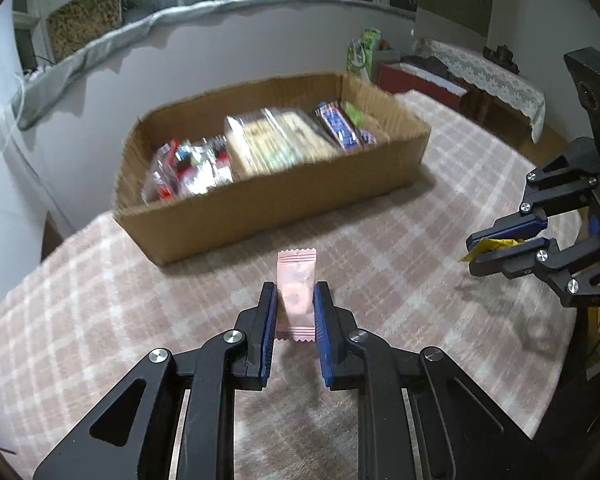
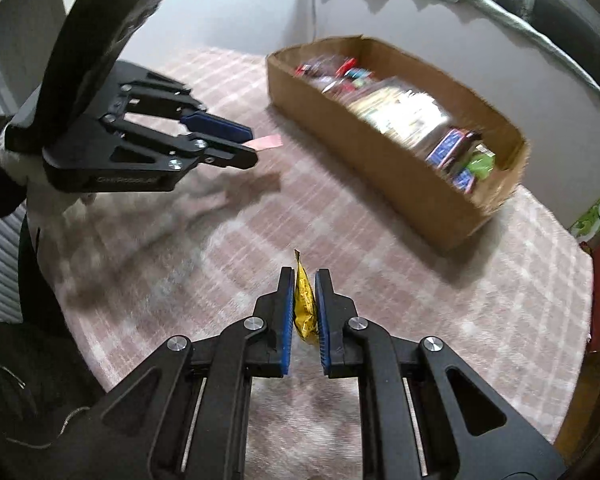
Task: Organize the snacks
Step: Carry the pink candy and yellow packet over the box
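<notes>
**Both grippers loaded, box ahead**

Ahead, one cardboard box (image 1: 268, 196) of blurred snack packs sits on the pink plaid tablecloth (image 1: 380, 248), nothing between it and either gripper. Left gripper (image 1: 296, 300) pinches one pink sachet (image 1: 296, 280) above the cloth. Right gripper (image 2: 304, 292) is clamped on one gold wrapper (image 2: 305, 304). Green package (image 2: 596, 216) sits off-table.

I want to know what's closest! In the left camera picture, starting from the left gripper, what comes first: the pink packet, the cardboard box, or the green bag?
1. Pink packet: pinched in the left gripper.
2. Cardboard box: ahead, mid-table.
3. Green bag: beyond the table, back right.
</notes>
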Available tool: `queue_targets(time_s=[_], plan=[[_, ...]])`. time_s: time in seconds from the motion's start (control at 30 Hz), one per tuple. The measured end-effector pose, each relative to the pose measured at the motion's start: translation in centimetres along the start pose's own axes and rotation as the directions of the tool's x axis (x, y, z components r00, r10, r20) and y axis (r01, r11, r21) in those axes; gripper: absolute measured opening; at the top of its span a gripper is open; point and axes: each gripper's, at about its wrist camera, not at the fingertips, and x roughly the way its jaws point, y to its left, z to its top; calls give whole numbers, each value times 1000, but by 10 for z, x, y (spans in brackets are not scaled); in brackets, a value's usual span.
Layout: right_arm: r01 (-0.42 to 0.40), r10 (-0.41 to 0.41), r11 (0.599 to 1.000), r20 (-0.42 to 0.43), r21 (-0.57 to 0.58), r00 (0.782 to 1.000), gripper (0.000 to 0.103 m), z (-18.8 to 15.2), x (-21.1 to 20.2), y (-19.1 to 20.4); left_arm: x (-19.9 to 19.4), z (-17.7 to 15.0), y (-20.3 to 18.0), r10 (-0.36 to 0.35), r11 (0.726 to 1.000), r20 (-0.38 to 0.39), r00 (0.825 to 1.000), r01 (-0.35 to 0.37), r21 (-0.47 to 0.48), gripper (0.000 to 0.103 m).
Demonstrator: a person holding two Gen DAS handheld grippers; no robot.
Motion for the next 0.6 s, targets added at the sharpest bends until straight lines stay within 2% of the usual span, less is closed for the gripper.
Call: queue_targets(time_s=[0.33, 0.6], plan=[[55, -63, 996, 118, 69, 991, 11, 34, -33, -27, -31, 38, 1, 60, 998, 135, 989, -62, 8, 17], [95, -111, 990, 176, 101, 978, 11, 64, -48, -51, -34, 56, 8, 68, 998, 177, 982, -70, 5, 17]])
